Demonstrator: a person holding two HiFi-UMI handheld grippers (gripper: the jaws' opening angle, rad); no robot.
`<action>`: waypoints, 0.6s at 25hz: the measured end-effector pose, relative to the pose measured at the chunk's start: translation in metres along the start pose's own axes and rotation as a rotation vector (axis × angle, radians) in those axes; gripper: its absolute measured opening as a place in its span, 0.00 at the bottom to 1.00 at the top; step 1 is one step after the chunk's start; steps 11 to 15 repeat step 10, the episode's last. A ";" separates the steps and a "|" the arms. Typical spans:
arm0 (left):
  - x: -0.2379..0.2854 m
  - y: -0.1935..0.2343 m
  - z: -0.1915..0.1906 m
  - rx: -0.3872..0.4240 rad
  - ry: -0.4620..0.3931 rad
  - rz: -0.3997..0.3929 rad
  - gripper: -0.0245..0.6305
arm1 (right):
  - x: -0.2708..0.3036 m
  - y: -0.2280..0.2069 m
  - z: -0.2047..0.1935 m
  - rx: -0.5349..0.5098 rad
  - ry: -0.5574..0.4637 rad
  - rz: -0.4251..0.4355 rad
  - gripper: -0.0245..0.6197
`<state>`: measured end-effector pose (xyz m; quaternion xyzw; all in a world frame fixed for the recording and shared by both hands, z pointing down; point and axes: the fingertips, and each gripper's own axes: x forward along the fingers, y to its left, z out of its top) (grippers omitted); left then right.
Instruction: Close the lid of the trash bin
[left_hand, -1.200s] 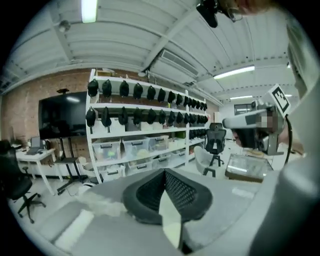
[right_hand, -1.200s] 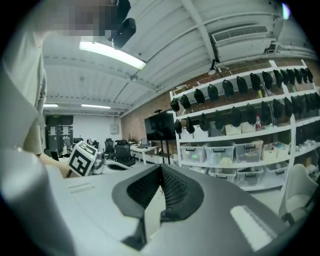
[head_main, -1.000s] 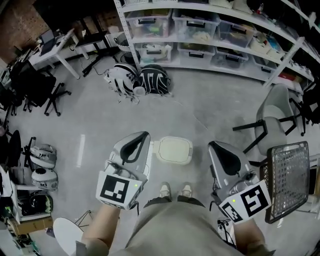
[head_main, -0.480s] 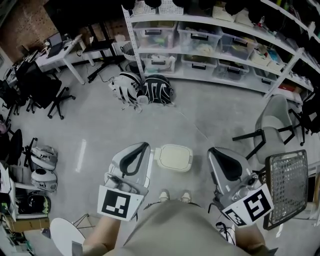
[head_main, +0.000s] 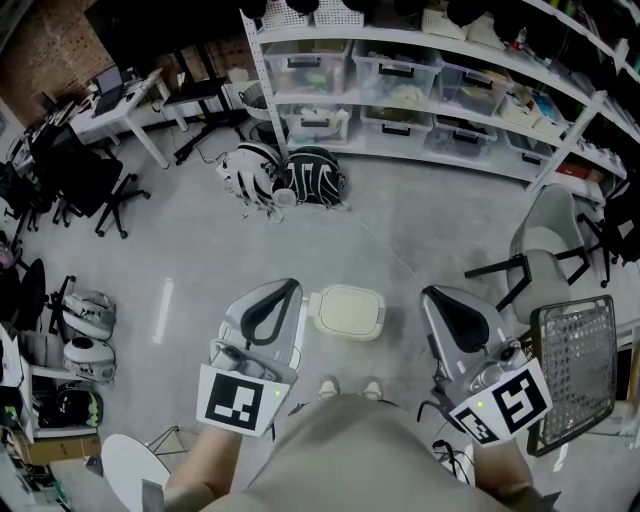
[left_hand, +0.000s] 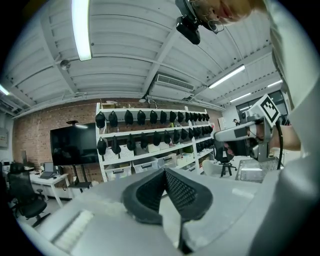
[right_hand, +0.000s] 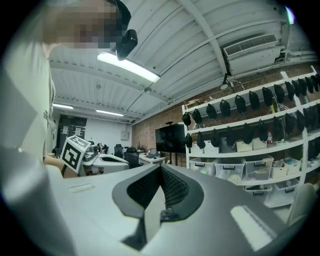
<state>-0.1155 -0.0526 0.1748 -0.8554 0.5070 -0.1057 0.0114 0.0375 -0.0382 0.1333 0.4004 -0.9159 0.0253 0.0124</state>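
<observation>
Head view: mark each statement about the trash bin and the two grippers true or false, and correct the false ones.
1. The trash bin stands on the floor, between the two grippers in this view. True.
2. The left gripper is clamped on the bin's lid. False: its jaws are together on nothing.
3. The right gripper is open. False: it is shut and empty.
4. A grey chair stands beyond the right gripper. True.
</observation>
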 end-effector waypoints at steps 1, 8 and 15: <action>0.000 -0.001 0.001 0.001 -0.001 0.001 0.04 | 0.000 0.000 0.000 -0.002 0.002 0.001 0.04; -0.001 -0.003 0.001 0.006 -0.002 0.004 0.04 | -0.002 -0.001 -0.006 -0.011 0.017 0.000 0.04; -0.001 -0.004 0.000 0.009 0.001 0.004 0.04 | -0.002 -0.002 -0.008 -0.010 0.019 -0.002 0.04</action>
